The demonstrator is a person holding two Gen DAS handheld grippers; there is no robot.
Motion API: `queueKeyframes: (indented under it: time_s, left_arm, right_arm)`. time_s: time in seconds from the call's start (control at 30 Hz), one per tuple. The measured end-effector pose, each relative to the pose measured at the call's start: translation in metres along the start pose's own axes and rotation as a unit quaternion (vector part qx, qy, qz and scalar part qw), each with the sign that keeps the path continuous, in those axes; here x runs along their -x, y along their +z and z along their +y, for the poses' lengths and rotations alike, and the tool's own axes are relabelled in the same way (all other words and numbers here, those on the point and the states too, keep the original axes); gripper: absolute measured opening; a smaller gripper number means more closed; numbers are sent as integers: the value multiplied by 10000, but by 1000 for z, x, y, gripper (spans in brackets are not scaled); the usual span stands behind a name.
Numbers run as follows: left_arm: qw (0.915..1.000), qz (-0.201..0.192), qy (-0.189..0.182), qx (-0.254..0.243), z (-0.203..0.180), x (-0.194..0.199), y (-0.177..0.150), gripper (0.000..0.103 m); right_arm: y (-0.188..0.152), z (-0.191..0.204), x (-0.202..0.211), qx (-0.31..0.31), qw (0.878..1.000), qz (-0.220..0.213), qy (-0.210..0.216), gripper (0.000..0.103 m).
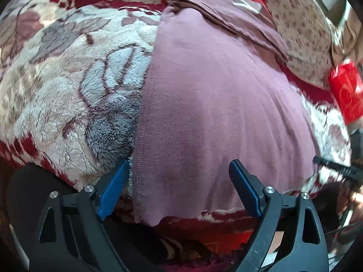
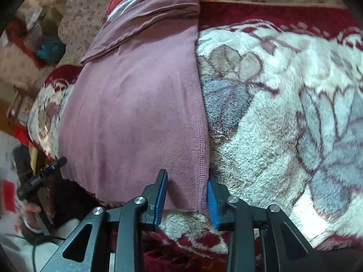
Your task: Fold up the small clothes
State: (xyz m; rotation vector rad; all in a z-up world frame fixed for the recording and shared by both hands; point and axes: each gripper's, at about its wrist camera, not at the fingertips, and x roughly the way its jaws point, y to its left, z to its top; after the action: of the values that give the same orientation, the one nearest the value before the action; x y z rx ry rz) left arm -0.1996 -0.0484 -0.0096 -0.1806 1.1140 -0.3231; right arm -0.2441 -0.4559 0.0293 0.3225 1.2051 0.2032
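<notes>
Two grippers sit at the near hem of the mauve garment (image 1: 217,104), which lies flat on the floral blanket (image 1: 68,86) near its front edge, its far end folded back on itself. Your left gripper (image 1: 179,181) has its jaws wide apart — the stitched side seam lies between them, untouched. Your right gripper (image 2: 187,195) has its jaws part closed around the opposite hem corner; you cannot tell whether the pads (image 2: 160,201) press the cloth.

The right gripper (image 2: 187,195) is straddling the near hemmed corner of the mauve garment (image 2: 136,113), which is lying on the blanket (image 2: 283,124).
</notes>
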Motion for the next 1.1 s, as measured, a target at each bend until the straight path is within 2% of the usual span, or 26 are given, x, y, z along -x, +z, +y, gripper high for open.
queueKeyframes:
  time_s: [0.03,0.07,0.1,0.13,0.17,0.2,0.27,0.3,0.4,0.5,0.7,0.87,1.0,1.1]
  left_arm:
    - [10000,-5,81,-53,-4,-2,-1,82]
    - [9995,-30,289,-116,-6,-2,-2,67]
    - [9988,-43,451,-159,-6,-1,-3,61]
    - [9990,-65,424,-147,-4,1,-3,52]
    - [9992,-68,387,-96,0,4,-3,39]
    - [9994,-50,351,-59,5,7,-3,32]
    - [10000,18,-39,75,15,15,1,4]
    - [9994,74,-300,134,18,21,4,5]
    - [9992,-61,-356,-187,8,36,15,5]
    - [9979,-219,-547,-266,-1,47,32,5]
    - [9938,-711,-839,-189,-4,65,99,5]
    - [9896,-1219,-737,-207,0,74,177,5]
    - [9884,-1323,-736,-69,5,53,251,5]
    - [9900,-1246,-653,62,8,16,303,5]
  right_arm:
    - [0,5,0,121,9999,-10,-49,20]
    - [0,6,0,154,9999,-27,69,11]
    - [0,5,-1,108,9995,-8,281,8]
    - [1,5,-2,58,9986,46,524,8]
    - [1,7,-1,70,9983,47,581,8]
    - [4,7,1,82,9975,9,697,8]
    - [11,6,6,-113,9919,-84,1264,7]
    - [16,6,11,-206,9878,-171,1536,7]
    - [37,8,32,-242,9776,-523,2023,7]
    - [62,9,51,-293,9673,-889,2358,7]
    - [128,12,75,-238,9604,-1592,2275,7]
    - [196,-2,72,-500,9546,-1955,2193,7]
    - [258,-20,53,-832,9512,-2107,2094,6]
    - [307,-40,28,-1233,9448,-2187,2105,5]
